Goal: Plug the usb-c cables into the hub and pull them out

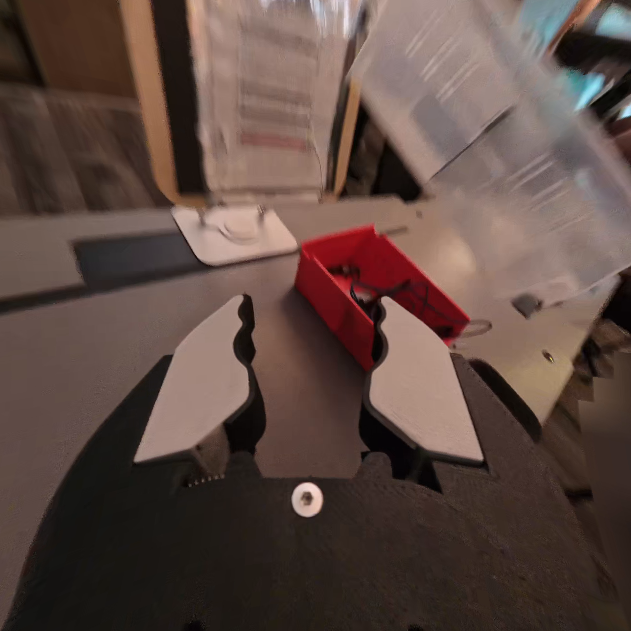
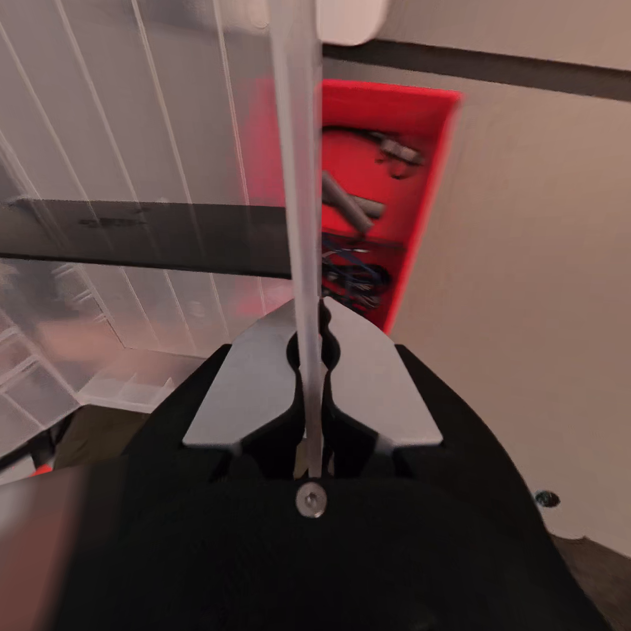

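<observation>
A red bin (image 1: pixel 327 304) stands on the grey desk and holds tangled black cables (image 1: pixel 389 290). My left gripper (image 1: pixel 314 302) is open and empty, hovering over the desk just left of the bin. My right gripper (image 2: pixel 310 304) is shut on the thin edge of a clear plastic box (image 2: pixel 300 170), held above the red bin (image 2: pixel 426 205). That box also shows in the left wrist view (image 1: pixel 495 153), raised at the upper right. In the bin lie grey cylindrical pieces (image 2: pixel 351 205) and black cables (image 2: pixel 355 276). No hub is clearly visible; both views are blurred.
A white monitor stand base (image 1: pixel 235 239) sits behind the bin on the left. A small grey object (image 1: pixel 526 304) lies on the desk to the right. The desk's right edge (image 1: pixel 560 392) is near. The clear box's ribbed panel (image 2: pixel 136 170) fills the left of the right wrist view. The left gripper's tips are roughly 35 centimetres from the right gripper's.
</observation>
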Action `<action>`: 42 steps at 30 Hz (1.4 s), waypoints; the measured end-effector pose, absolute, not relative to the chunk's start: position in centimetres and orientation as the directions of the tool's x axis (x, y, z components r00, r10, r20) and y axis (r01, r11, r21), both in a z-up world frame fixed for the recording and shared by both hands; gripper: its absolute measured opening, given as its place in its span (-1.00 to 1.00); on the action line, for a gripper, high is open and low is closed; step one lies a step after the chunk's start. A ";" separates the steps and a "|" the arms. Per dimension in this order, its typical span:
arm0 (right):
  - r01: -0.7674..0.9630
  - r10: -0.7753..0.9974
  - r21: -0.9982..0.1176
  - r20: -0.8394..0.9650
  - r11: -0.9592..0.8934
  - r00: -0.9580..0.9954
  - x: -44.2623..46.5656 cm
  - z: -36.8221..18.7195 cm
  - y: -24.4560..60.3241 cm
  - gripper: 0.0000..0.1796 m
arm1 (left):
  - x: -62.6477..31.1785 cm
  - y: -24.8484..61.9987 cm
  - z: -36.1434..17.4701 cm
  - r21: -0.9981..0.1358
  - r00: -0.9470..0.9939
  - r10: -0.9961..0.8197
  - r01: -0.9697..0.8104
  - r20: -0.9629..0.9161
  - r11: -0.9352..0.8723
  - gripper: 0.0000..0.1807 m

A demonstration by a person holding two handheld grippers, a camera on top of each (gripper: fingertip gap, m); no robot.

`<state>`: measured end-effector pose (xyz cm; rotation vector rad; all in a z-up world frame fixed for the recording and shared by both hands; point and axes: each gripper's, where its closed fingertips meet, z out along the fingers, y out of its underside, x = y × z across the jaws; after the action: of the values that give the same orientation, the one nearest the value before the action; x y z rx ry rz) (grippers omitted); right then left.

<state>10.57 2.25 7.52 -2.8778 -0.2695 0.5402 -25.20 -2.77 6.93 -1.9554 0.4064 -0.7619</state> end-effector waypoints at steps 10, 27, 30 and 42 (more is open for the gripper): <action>-0.338 -0.261 -0.208 -0.325 -0.918 0.909 35.4 -1.2 -5.7 -0.95 | -6.4 0.6 -7.6 -0.582 0.482 -0.628 -0.263 0.611 -0.769 -0.46; -0.294 -0.282 0.005 -0.305 -0.956 0.910 38.7 -16.5 -10.3 -0.95 | -9.4 1.1 -11.6 -0.501 0.528 -0.700 -0.489 0.481 -0.714 -0.84; -0.226 -0.226 0.033 -0.286 -0.973 0.931 37.2 -17.6 -10.2 -0.95 | -14.2 2.5 -11.4 -0.481 0.612 -0.667 -0.471 0.426 -0.739 -0.90; -0.088 -0.094 0.041 -0.187 -0.995 0.978 30.8 -18.3 -7.4 -0.95 | -36.7 3.4 -10.9 -0.452 0.889 -0.229 -0.029 0.396 -0.892 -0.96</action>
<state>30.82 -7.44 -18.30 -3.1561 0.1445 0.3007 -36.66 3.43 -10.90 -2.6135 0.1883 -0.6216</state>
